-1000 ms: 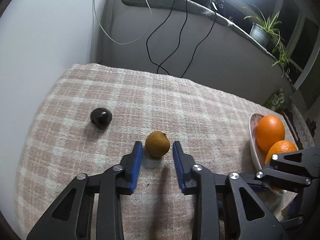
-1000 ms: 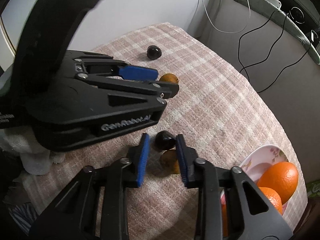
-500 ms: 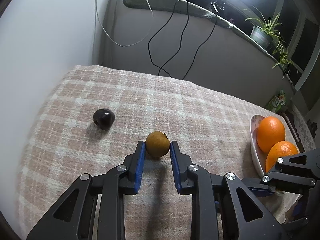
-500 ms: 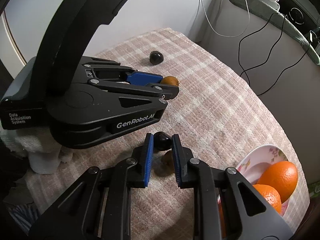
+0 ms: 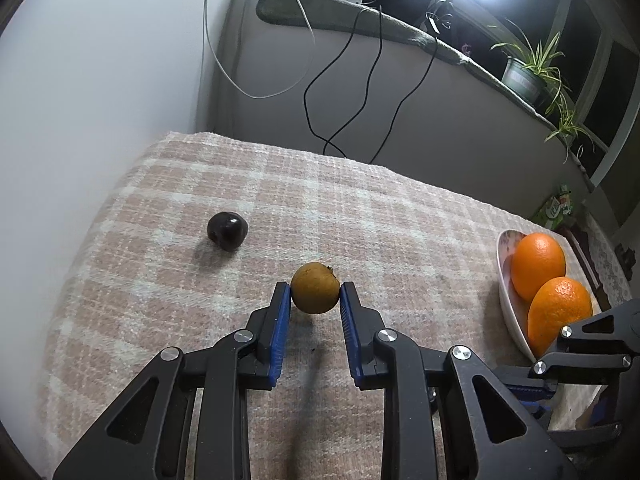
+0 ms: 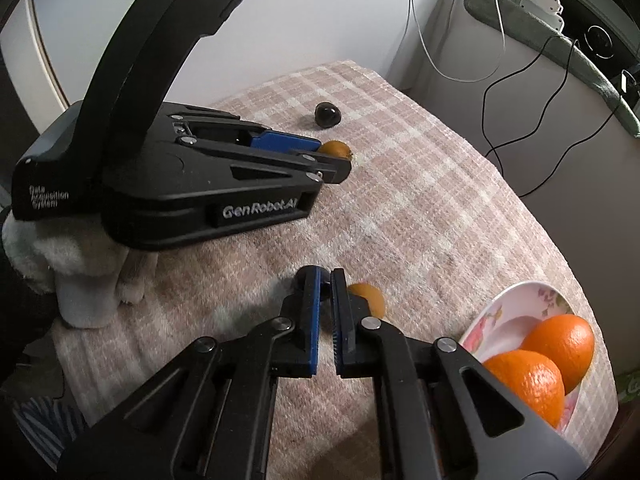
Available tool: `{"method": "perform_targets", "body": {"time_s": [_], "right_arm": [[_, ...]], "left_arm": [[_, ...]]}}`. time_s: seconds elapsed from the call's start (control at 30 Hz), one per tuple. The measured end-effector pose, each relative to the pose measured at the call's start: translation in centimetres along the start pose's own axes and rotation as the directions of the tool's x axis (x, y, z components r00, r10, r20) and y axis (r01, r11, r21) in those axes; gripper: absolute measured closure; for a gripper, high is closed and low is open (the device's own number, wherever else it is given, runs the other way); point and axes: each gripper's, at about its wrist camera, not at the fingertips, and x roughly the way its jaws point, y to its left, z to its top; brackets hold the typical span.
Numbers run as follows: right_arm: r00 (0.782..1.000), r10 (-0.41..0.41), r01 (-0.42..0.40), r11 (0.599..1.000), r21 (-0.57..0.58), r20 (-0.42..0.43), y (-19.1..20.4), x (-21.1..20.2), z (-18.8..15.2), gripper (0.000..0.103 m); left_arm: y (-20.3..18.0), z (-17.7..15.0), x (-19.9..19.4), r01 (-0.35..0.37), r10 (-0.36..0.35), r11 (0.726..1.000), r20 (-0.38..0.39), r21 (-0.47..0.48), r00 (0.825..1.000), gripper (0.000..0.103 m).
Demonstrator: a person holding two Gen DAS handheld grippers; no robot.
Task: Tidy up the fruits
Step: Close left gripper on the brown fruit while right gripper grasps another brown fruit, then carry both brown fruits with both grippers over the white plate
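Observation:
My left gripper (image 5: 314, 298) is shut on a small brown round fruit (image 5: 315, 288) and holds it just above the checked cloth; it also shows in the right wrist view (image 6: 336, 148). A dark plum (image 5: 226, 230) lies on the cloth to its far left. My right gripper (image 6: 326, 280) is shut on a small dark fruit (image 6: 325, 285), mostly hidden between the pads. A second brown fruit (image 6: 367, 298) lies on the cloth just right of those pads. A white floral plate (image 6: 516, 312) at the right holds two oranges (image 6: 560, 340).
The table carries a pink checked cloth (image 5: 380, 224). Cables (image 5: 348, 80) hang down the grey wall behind it. A potted plant (image 5: 528, 68) stands on the ledge at the back right. A white plush cloth (image 6: 76, 264) lies at the table's left edge in the right wrist view.
Both grippers have closed: the left onto the brown fruit, the right onto the small dark fruit. Both have risen slightly from the cloth.

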Motion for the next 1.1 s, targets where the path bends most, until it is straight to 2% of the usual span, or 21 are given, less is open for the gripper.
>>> {"method": "perform_targets", "body": {"time_s": [0.2,0.4,0.47,0.83,0.87,0.9,0.93,1.1], "right_arm": [[1.0,0.002,-0.002,1.0,-0.011,-0.007,-0.1,-0.2,-0.2,0.096],[0.999,-0.032,0.032,0.999,-0.018,-0.018,-0.3,0.2,-0.2,0.073],[0.998,-0.047,0.046,0.999,-0.026,-0.032,-0.5,0.5,-0.2,0.069],[0.989,-0.112,0.102,0.99,-0.097,-0.1,-0.5,1.7,-0.3,0.069],[0.987,-0.123,0.112,0.988,-0.107,-0.105,-0.5,1.8,-0.3,0.07],[0.985,-0.136,0.124,0.986,-0.114,-0.107,-0.5,1.9,-0.3,0.076],[0.984,-0.145,0.133,0.984,-0.114,-0.105,-0.5,1.9,-0.3,0.076],[0.992,-0.106,0.103,0.994,-0.046,-0.063,-1.4,0.6,0.0,0.077]], "left_arm": [[0.0,-0.1,0.0,-0.002,0.002,1.0,0.0,-0.003,1.0,0.08],[0.2,0.0,-0.1,0.003,-0.003,1.0,0.002,-0.011,1.0,0.08],[0.2,0.0,0.0,0.003,-0.003,1.0,0.002,-0.011,1.0,0.08],[0.2,-0.1,-0.1,0.001,-0.001,1.0,0.005,-0.016,1.0,0.08],[0.2,-0.1,-0.1,0.0,0.0,1.0,0.006,-0.016,1.0,0.08],[0.2,-0.1,-0.1,0.0,0.001,1.0,0.007,-0.016,1.0,0.08],[0.2,-0.1,-0.2,-0.001,0.001,1.0,0.008,-0.016,1.0,0.08],[0.2,-0.3,-0.7,-0.005,0.005,1.0,0.014,-0.021,1.0,0.08]]}}
